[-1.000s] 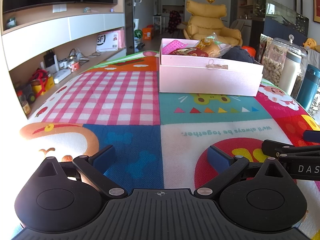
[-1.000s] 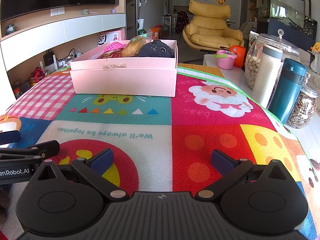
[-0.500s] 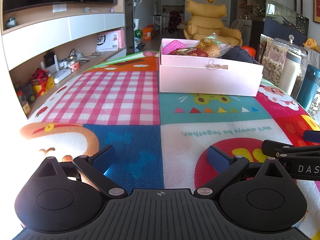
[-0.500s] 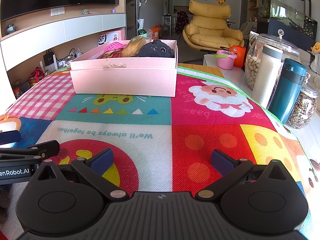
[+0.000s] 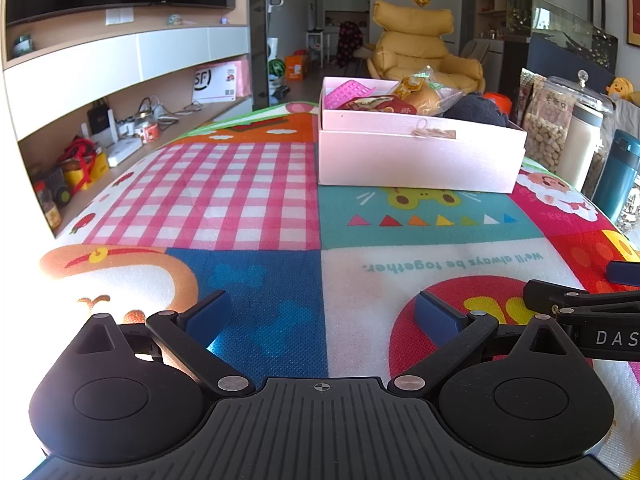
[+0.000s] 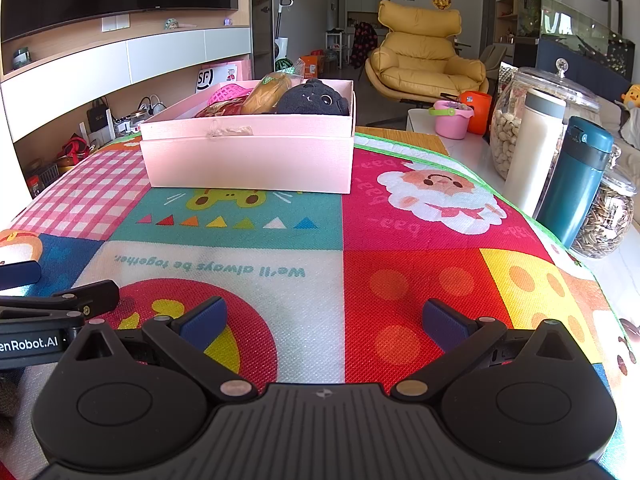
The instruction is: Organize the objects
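Note:
A pink box stands at the far side of the colourful mat; it also shows in the right wrist view. It holds a black plush toy, a wrapped bread roll, a pink basket-like item and a red snack pack. My left gripper is open and empty, low over the mat's near edge. My right gripper is open and empty beside it, to the right. Each gripper's side shows in the other's view.
On the right stand a peanut jar, a white flask, a teal flask and a seed jar. A pink bucket and orange cup sit behind. Shelves run along the left.

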A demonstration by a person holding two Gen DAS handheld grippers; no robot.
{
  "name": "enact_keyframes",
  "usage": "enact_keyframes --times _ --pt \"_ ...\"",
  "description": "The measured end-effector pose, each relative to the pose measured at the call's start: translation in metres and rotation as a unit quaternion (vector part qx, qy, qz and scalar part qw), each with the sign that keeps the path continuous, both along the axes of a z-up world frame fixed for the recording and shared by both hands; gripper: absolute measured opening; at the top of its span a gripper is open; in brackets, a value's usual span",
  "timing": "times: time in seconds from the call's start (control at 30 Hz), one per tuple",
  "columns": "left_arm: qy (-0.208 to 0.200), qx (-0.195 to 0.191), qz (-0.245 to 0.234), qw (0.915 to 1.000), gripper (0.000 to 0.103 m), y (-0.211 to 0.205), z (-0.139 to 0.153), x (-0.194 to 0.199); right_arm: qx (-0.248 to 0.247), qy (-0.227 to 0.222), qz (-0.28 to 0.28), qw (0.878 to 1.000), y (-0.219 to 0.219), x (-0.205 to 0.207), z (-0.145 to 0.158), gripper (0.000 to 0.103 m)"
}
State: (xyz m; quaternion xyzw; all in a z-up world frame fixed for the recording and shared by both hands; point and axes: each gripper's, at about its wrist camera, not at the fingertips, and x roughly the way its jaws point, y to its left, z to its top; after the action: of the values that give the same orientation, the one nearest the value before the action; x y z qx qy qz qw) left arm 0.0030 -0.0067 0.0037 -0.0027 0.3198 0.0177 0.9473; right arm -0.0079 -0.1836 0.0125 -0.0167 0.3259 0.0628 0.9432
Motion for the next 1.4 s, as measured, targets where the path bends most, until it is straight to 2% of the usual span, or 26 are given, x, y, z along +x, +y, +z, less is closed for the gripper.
enact_keyframes --times 1.4 --pt "-0.001 -0.005 0.001 1.0 0.101 0.0005 0.0 -0.0001 0.0 0.0 0.0 1.0 -0.0001 0.0 -0.0001 0.103"
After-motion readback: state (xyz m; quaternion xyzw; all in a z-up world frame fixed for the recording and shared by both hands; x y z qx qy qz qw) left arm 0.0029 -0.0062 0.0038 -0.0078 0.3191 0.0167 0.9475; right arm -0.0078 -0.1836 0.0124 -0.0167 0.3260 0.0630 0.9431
